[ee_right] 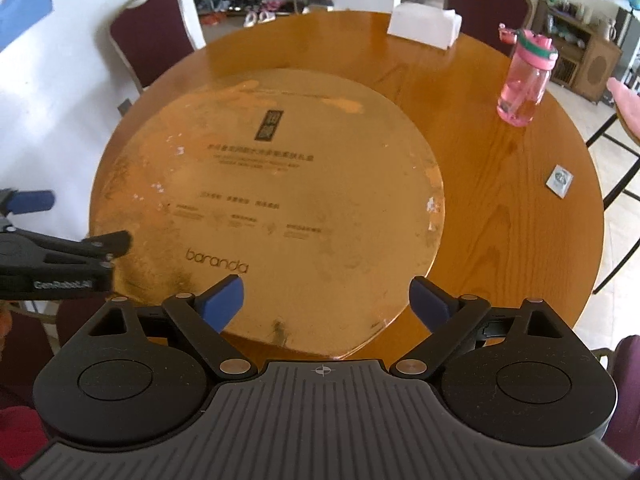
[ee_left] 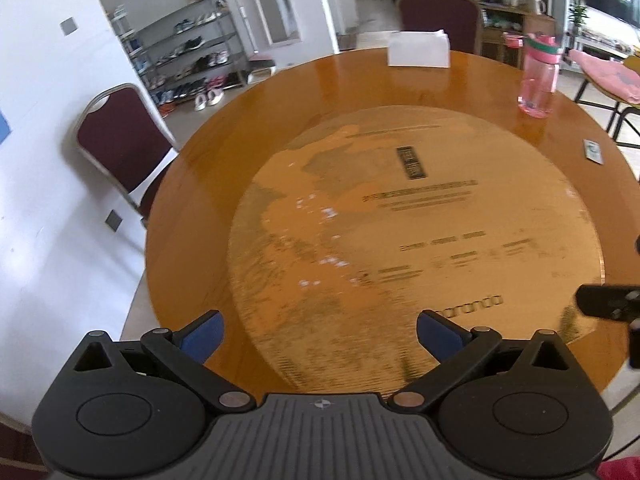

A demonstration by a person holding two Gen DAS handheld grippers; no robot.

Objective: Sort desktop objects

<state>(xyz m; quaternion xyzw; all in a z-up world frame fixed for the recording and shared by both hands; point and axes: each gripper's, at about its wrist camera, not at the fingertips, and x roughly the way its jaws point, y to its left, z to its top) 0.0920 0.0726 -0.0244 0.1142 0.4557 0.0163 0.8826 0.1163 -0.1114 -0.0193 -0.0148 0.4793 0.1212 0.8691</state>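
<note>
Both the left hand-held gripper (ee_left: 320, 334) and the right hand-held gripper (ee_right: 326, 300) are wide open and empty. The small packet (ee_right: 560, 181), possibly a sachet, lies flat at the frame's right, nearer the right one; the pink bottle (ee_right: 525, 80) stands upper right on the counter (ee_right: 500, 200).

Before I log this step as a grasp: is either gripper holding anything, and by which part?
Nothing is held. The left gripper and the right gripper both have their fingers spread open above the table, with nothing between them.

My left wrist camera looks from the near rim across the round table (ee_left: 280, 92), my right wrist camera from just beside it on the right, both sharing the gold disc (ee_right: 280, 184) and pink bottle (ee_right: 524, 80).
</note>
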